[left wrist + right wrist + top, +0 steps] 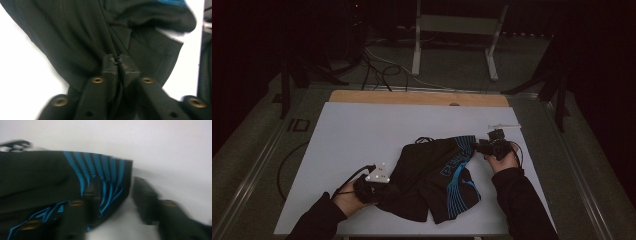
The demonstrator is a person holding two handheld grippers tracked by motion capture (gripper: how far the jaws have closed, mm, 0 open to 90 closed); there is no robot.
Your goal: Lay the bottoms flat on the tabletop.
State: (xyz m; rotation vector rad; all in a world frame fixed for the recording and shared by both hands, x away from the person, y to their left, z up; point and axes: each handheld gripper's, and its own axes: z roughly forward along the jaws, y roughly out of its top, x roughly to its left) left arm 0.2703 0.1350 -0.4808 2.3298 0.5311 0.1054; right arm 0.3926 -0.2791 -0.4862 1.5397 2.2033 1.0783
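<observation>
jaws: left gripper [117, 65] pinches shorts [437, 172] | right gripper [116, 195] apart

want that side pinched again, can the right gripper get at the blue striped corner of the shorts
Probably yes: the right gripper is open, its jaws straddling the blue-striped corner of the shorts, with nothing in between.

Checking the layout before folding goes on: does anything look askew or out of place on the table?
The black and blue shorts lie crooked and rumpled on the white table, with the drawstring spilling past the waistband. The left gripper pinches a bunched fold; the right gripper stands open at the waistband corner.
</observation>
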